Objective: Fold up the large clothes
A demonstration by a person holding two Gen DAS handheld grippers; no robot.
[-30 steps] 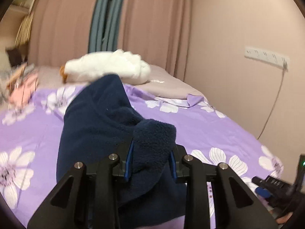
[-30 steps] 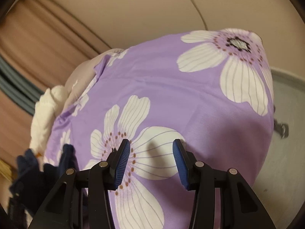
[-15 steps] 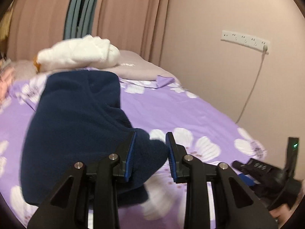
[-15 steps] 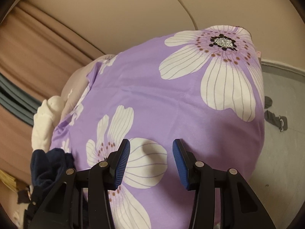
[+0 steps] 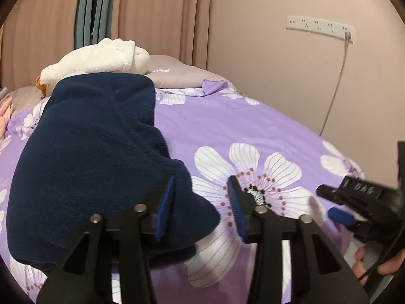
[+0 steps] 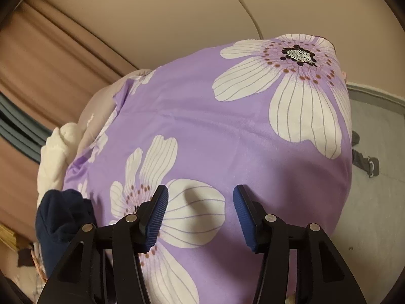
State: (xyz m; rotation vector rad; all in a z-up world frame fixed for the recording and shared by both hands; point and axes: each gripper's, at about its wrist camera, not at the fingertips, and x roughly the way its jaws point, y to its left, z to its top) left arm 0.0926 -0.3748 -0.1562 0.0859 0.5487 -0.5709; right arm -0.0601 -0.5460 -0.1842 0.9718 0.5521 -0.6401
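Note:
A navy fleece garment (image 5: 96,152) lies in a long heap on the purple flowered bedspread (image 5: 253,126). My left gripper (image 5: 202,178) sits low over its near end, jaws opening. The fabric's corner lies between them against the left pad, while the right pad stands clear over a white flower. My right gripper (image 6: 200,188) hovers over the bedspread (image 6: 227,126), its jaws opening with nothing between them. The navy garment (image 6: 60,212) shows at that view's lower left. In the left wrist view the right gripper (image 5: 326,202) appears at the right edge, held by a hand (image 5: 374,266).
A white plush toy (image 5: 101,58) and a grey pillow (image 5: 177,76) lie at the head of the bed before the curtains. The wall carries a power strip (image 5: 319,26) with a hanging cable. Grey floor (image 6: 374,202) lies past the bed's right edge.
The left gripper came down and brought the garment's end onto the bed, then widened its jaws and let go of the fabric. The right gripper's jaws widened slightly without shifting.

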